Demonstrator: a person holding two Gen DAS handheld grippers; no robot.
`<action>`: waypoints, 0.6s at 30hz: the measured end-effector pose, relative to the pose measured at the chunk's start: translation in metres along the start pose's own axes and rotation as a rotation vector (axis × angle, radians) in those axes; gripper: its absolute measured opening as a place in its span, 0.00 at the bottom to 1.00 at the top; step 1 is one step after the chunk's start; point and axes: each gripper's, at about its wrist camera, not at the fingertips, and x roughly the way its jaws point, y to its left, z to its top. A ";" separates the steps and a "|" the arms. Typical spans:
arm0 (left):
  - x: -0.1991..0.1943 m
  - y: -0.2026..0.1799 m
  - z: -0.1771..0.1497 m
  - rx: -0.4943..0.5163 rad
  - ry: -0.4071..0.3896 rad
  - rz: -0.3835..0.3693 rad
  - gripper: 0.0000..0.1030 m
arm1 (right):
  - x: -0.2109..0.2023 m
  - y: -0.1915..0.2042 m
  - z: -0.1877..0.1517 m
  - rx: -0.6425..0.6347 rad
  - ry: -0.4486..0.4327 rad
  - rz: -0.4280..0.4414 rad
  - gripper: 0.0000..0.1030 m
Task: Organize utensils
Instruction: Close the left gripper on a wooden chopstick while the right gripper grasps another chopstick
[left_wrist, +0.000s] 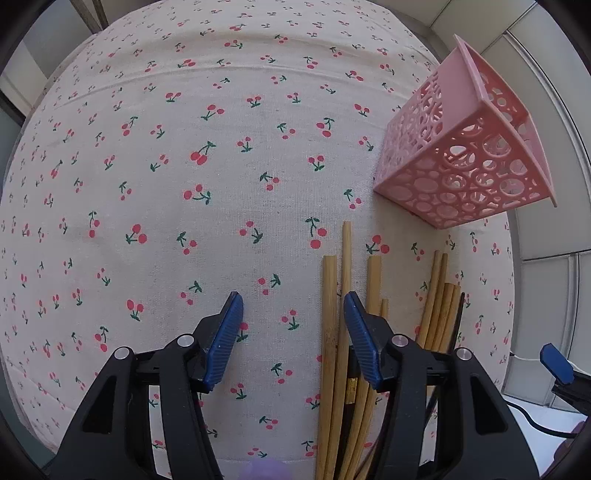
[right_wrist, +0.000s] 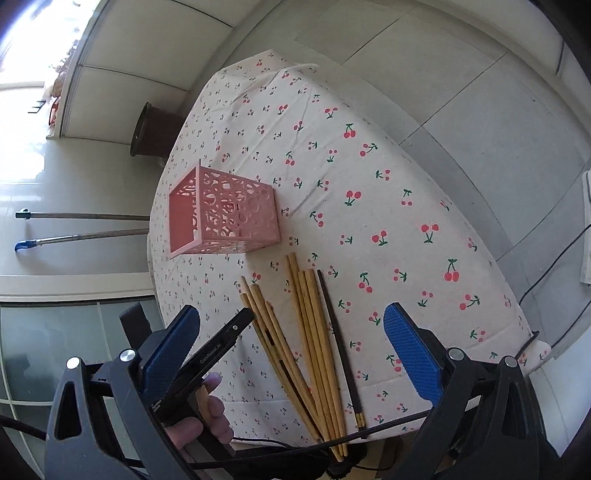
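Closest to me, the left hand-held gripper (left_wrist: 293, 306) hangs low over the worktop (left_wrist: 147, 184) with its blue pads spread and nothing between them, its right pad above the bamboo chopsticks (left_wrist: 345, 280), probably lining up a pick. The right hand-held gripper (right_wrist: 291, 325) is spread too, empty, held back over the near edge. The chopsticks lie loosely fanned on the cherry-print cloth, pale and slender, with one dark chopstick (right_wrist: 338, 343) alongside. Just beyond them stands the pink perforated holder (right_wrist: 221, 218), upright, seemingly empty and likely their destination.
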 end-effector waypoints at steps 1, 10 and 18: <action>-0.001 -0.003 0.000 0.005 -0.005 0.010 0.50 | 0.002 0.000 0.000 0.004 0.007 0.000 0.95; 0.001 -0.009 0.001 -0.035 0.022 -0.083 0.34 | 0.017 -0.015 -0.006 0.096 0.071 0.066 0.95; 0.001 -0.008 0.001 0.003 0.038 -0.068 0.31 | 0.020 -0.010 -0.009 0.078 0.084 0.066 0.95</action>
